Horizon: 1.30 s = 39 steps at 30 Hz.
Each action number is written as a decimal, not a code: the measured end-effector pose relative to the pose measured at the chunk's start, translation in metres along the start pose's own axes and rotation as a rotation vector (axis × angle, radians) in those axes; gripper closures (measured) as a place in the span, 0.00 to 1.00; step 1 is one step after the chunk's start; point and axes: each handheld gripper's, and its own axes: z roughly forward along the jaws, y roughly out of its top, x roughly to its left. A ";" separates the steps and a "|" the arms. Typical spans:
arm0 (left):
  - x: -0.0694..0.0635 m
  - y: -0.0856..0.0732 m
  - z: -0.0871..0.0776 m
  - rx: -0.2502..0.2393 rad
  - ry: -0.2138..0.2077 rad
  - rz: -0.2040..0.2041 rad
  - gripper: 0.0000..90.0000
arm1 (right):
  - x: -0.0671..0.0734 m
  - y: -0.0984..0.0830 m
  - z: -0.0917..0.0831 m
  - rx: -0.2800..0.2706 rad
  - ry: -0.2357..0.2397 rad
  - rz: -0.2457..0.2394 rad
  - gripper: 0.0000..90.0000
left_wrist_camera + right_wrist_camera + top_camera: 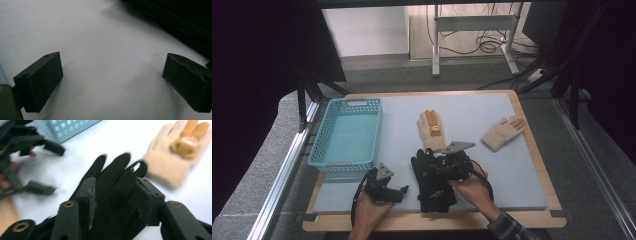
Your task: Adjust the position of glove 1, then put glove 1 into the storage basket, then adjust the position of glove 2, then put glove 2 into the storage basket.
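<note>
on our grey table mat [492, 165] the blue basket [346, 134] sits empty, so we judge sorting barely begun: our right gripper [448, 161] straddles the black glove [432, 182] half-closed, left gripper [387, 192] spread wide, two beige gloves [431, 131] untouched

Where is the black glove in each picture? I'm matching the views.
High view: the black glove lies at bottom centre, under the right gripper.
Left gripper view: a dark shape at top right, possibly the glove; I cannot tell.
Right gripper view: centre, between the jaws.
Shared landmark: the blue basket, at top left in the right gripper view.
</note>
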 end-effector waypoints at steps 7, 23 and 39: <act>0.000 0.000 0.000 0.005 0.001 0.006 0.04 | -0.020 0.028 0.043 0.027 0.044 0.001 0.56; 0.000 0.000 0.000 0.001 -0.002 0.001 0.04 | -0.019 0.046 0.076 0.089 0.036 -0.079 0.95; 0.000 0.000 0.000 -0.004 -0.001 0.000 0.04 | -0.030 0.027 0.004 0.019 0.050 -0.078 0.75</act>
